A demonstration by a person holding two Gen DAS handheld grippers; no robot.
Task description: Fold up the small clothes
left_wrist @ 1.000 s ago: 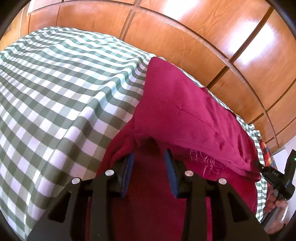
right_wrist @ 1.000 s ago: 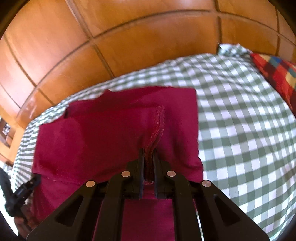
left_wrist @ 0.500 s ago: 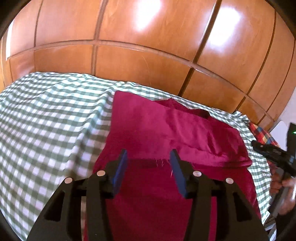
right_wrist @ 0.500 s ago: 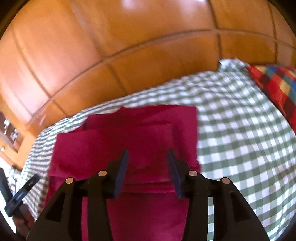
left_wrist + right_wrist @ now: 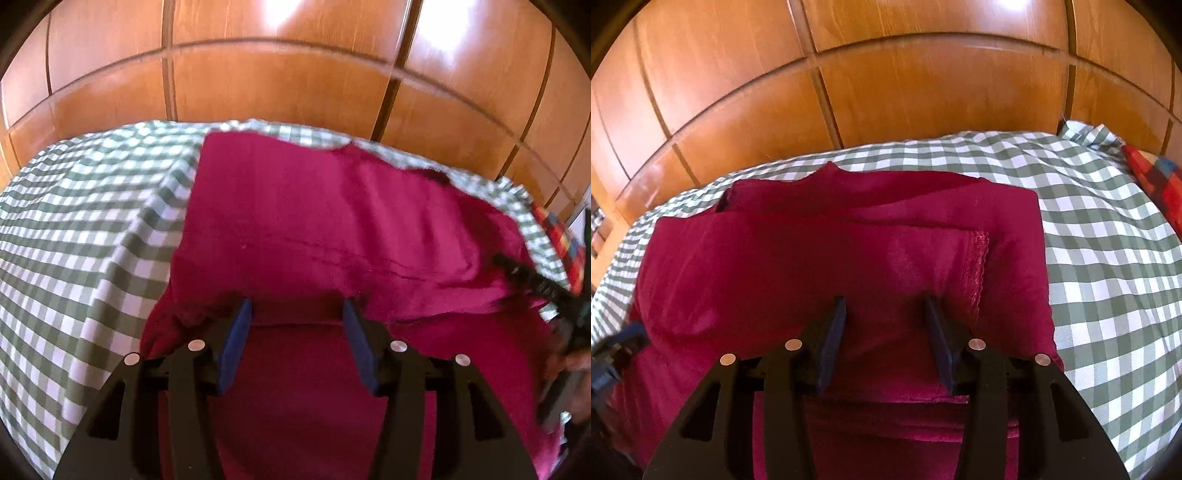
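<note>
- The crimson garment [image 5: 820, 266] is seen folded on the checked bedcover [image 5: 1108, 229], toward 12 o'clock of both grippers.
- The left gripper [image 5: 297, 314] is being opened; nothing is pinched.
- The right gripper [image 5: 884, 306] is held apart, empty.

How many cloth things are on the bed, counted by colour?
Crimson garment: 1
Green-white checked cover: 1
Red multicolour checked cloth: 1
Total: 3

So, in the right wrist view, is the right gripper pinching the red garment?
No, the right gripper stands open above the red garment, with no cloth caught between its pads.
</note>
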